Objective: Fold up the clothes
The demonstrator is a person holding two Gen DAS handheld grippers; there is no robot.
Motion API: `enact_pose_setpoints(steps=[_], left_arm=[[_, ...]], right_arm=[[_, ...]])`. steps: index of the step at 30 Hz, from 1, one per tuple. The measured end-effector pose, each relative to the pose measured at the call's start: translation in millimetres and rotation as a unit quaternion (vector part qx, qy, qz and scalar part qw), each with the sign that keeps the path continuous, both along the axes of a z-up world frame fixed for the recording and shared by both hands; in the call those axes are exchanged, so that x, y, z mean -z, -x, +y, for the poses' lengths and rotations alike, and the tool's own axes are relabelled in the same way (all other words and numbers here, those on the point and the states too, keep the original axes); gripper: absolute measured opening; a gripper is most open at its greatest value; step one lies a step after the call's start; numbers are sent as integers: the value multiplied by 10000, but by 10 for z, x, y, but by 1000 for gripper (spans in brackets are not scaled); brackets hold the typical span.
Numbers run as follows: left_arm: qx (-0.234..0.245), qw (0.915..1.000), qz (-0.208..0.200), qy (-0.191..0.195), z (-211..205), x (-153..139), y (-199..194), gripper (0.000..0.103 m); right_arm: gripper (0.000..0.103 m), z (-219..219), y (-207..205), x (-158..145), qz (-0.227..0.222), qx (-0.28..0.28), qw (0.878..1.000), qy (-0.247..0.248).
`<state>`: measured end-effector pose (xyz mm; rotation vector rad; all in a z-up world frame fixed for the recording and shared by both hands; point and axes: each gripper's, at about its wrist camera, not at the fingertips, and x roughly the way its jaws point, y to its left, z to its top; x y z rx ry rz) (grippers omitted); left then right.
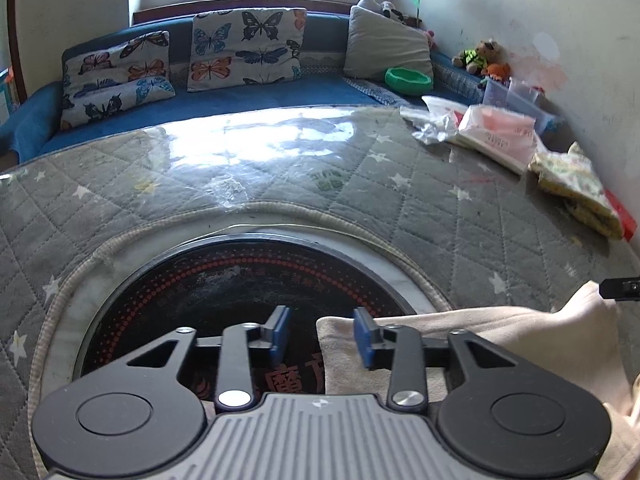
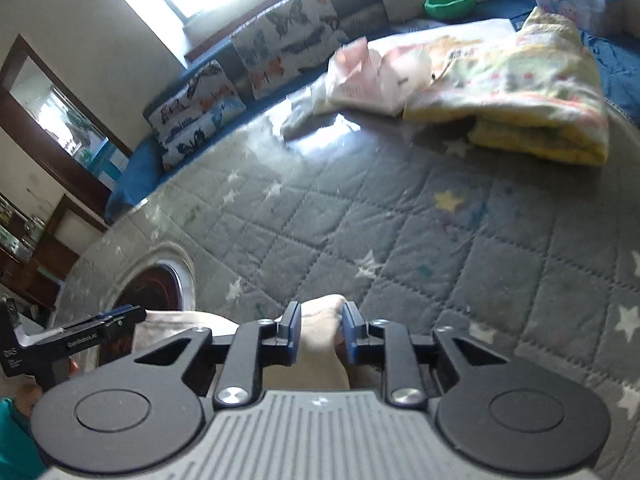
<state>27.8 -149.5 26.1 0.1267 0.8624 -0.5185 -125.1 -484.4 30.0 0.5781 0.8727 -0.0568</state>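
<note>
The right gripper is pinching a raised corner of the cream garment near the table's front edge, while the left gripper, open and empty, is straddling its other edge and ought to grip before lifting evenly.

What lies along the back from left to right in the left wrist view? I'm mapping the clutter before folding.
Butterfly pillows → grey cushion → green bowl → plush toy → clear plastic bins.

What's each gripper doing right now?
Left gripper: open, straddling the cream garment edge.
Right gripper: fingers around the cream garment; firm grip unclear.
</note>
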Motion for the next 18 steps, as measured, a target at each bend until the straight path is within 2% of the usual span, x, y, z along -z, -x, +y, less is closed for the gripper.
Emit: enact_pose_setpoints(steps=[3, 5, 6, 8, 10, 13, 18], left_arm=[[28, 10000, 34, -67, -52, 49, -3, 40], [65, 10000, 9, -75, -76, 64, 6, 38], [81, 9999, 2, -68, -78, 71, 11, 37], [131, 9999, 19, 13, -74, 80, 15, 21], [95, 9999, -36, 23, -73, 69, 31, 11], [22, 9998, -177, -67, -41, 65, 51, 9], [-262, 9989, -343, -157, 144, 38, 31, 8]], right_arm=[[23, 96, -39, 50, 155, -144, 9996, 187], [12, 150, -54, 41, 151, -186, 9990, 375], [9, 166, -53, 17, 99, -199, 9986, 473], [8, 188, -59, -26, 46, -203, 9979, 618], [7, 221, -82, -55, 85, -217, 9966, 796], [7, 311, -137, -94, 178, -259, 9922, 1210], [5, 477, -269, -200, -84, -313, 9890, 1441]])
